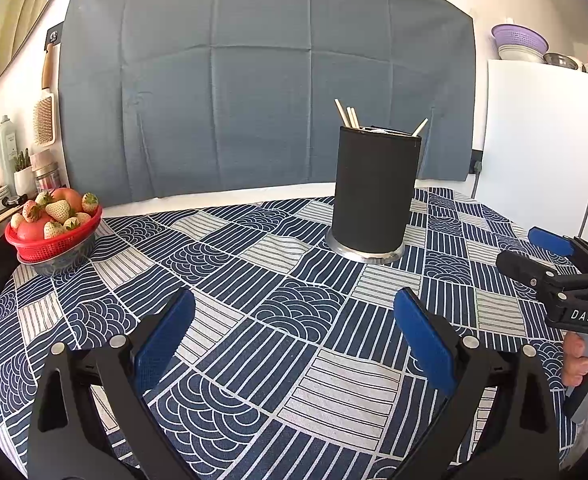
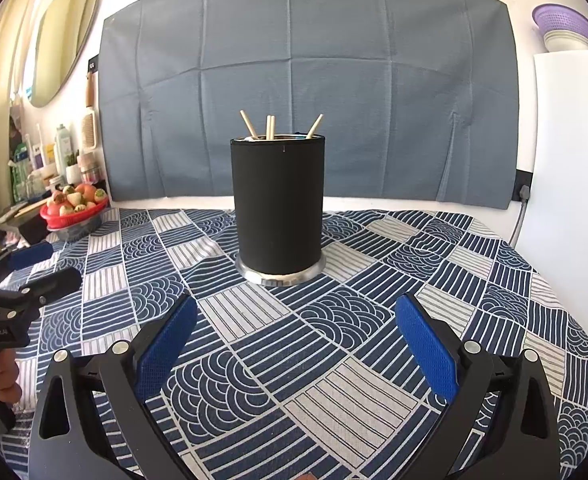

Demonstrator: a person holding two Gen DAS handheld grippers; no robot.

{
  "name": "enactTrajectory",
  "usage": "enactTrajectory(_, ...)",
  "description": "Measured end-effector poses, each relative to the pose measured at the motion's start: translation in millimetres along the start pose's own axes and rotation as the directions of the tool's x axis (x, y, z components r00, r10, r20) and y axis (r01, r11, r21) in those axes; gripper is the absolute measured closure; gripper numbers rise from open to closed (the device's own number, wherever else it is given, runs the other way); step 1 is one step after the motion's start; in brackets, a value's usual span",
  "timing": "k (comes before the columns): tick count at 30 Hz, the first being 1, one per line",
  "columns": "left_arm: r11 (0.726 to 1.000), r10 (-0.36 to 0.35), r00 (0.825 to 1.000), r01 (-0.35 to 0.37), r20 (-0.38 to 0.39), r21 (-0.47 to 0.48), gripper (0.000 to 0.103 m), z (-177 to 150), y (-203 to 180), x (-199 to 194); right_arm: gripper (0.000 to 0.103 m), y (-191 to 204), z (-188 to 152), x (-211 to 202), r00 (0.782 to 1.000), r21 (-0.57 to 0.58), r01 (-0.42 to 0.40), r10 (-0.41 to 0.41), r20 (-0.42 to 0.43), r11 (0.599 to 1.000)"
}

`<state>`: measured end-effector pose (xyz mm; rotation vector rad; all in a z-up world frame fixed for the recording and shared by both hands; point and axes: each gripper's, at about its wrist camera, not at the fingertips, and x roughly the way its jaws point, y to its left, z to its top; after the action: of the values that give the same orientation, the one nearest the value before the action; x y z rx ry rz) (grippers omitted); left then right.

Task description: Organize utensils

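A black cylindrical utensil holder (image 1: 375, 192) (image 2: 279, 204) on a metal base stands upright on the blue patterned tablecloth (image 1: 277, 320) (image 2: 294, 344). Several pale wooden chopsticks (image 1: 348, 115) (image 2: 269, 127) stick out of its top. My left gripper (image 1: 296, 312) hovers open over the cloth, short of the holder and to its left, with nothing between its blue pads. My right gripper (image 2: 296, 316) is open too, empty, facing the holder from the front. In the left wrist view the right gripper (image 1: 534, 246) shows at the right edge; in the right wrist view the left gripper (image 2: 47, 264) shows at the left.
A red basket of strawberries and tomatoes (image 1: 55, 220) (image 2: 75, 206) sits at the table's far left corner. Bottles and jars (image 1: 5, 152) crowd a shelf beyond it. A grey cloth (image 1: 261, 80) covers the back wall. A white fridge (image 1: 542, 148) stands at the right.
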<state>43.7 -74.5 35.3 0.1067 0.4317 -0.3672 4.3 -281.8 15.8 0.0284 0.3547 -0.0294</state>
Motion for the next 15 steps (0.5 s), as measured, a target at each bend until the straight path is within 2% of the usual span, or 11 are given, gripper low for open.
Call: enactTrajectory(15, 1.0, -0.009, 1.0, 0.008, -0.015, -0.025, 0.006, -0.4, 4.2, 2.5, 0.008, -1.0, 0.1, -2.2, 1.0, 0.0, -0.003, 0.003, 0.011, 1.0)
